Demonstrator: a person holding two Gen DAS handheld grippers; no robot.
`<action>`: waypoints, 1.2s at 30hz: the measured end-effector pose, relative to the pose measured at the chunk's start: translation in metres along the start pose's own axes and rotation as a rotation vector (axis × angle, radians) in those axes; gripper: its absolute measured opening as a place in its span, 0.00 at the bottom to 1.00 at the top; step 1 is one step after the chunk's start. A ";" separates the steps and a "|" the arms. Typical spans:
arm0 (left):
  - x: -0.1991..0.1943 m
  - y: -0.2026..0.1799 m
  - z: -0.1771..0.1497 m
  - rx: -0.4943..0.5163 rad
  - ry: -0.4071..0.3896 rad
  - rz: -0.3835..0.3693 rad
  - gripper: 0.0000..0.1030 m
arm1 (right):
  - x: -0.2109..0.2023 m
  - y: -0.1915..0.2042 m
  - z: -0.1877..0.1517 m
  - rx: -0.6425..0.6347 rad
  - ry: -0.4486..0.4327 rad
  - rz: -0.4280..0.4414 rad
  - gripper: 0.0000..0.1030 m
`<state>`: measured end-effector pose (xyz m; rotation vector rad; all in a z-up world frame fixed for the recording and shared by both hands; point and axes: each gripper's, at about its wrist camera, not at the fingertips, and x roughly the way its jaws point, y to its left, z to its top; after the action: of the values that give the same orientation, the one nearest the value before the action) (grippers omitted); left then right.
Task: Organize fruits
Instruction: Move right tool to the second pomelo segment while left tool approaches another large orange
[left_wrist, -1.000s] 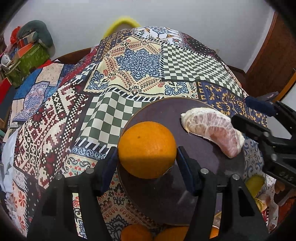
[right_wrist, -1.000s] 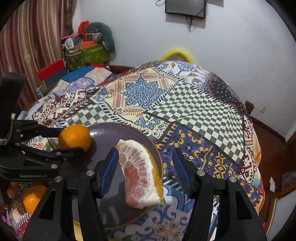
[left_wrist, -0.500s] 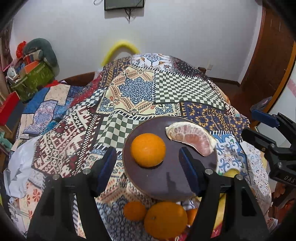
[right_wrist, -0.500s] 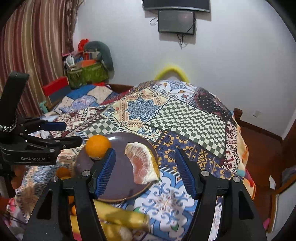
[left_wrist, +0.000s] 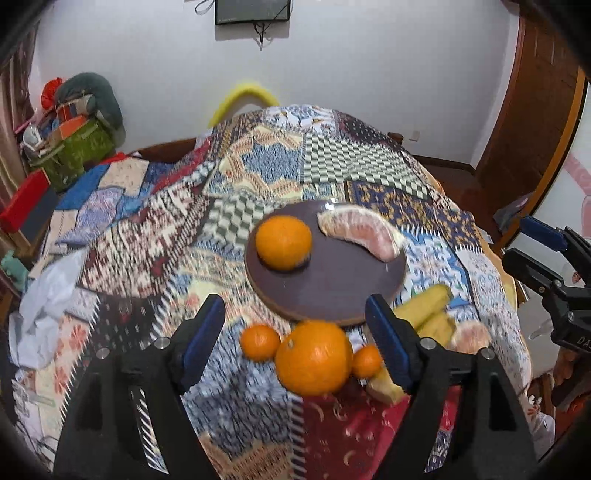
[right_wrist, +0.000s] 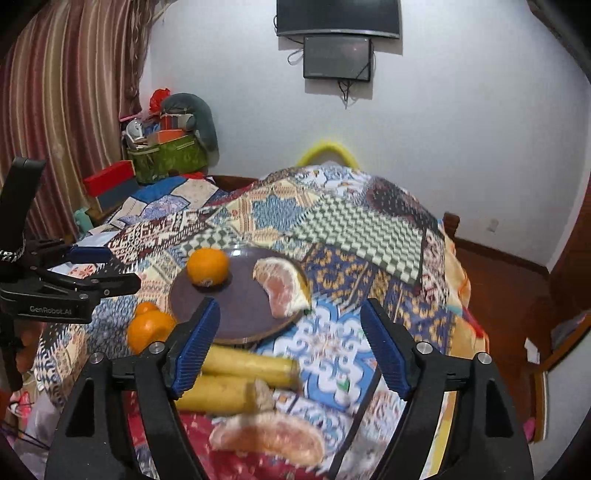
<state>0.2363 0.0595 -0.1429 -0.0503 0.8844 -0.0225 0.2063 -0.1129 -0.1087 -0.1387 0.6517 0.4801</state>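
Both the left gripper (left_wrist: 295, 325) and right gripper (right_wrist: 290, 343) hang empty, fingers apart. The large orange (left_wrist: 314, 357) sits on the bench just before the plate (left_wrist: 332, 291): firm, rounded, moderately heavy; grasp across its widest middle.

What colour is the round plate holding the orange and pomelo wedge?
The round plate is dark purplish-brown, clearest in the left wrist view.

An orange (left_wrist: 283, 242) and a peeled pomelo wedge (left_wrist: 362, 233) lie apart on the dark round plate (left_wrist: 332, 291), while nearer oranges (left_wrist: 314, 357), two bananas (right_wrist: 236, 380) (side by side) and another wedge (right_wrist: 269, 437) lie off it.
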 end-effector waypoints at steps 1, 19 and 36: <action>0.001 0.000 -0.004 -0.003 0.007 0.000 0.76 | -0.002 -0.001 -0.005 0.007 0.008 0.003 0.74; 0.043 -0.007 -0.047 -0.064 0.138 -0.009 0.76 | 0.011 -0.029 -0.078 0.108 0.192 -0.004 0.75; 0.064 0.000 -0.044 -0.138 0.137 -0.076 0.66 | 0.039 -0.020 -0.097 0.069 0.268 0.106 0.74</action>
<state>0.2430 0.0554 -0.2199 -0.2131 1.0203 -0.0362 0.1895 -0.1417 -0.2095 -0.1048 0.9410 0.5453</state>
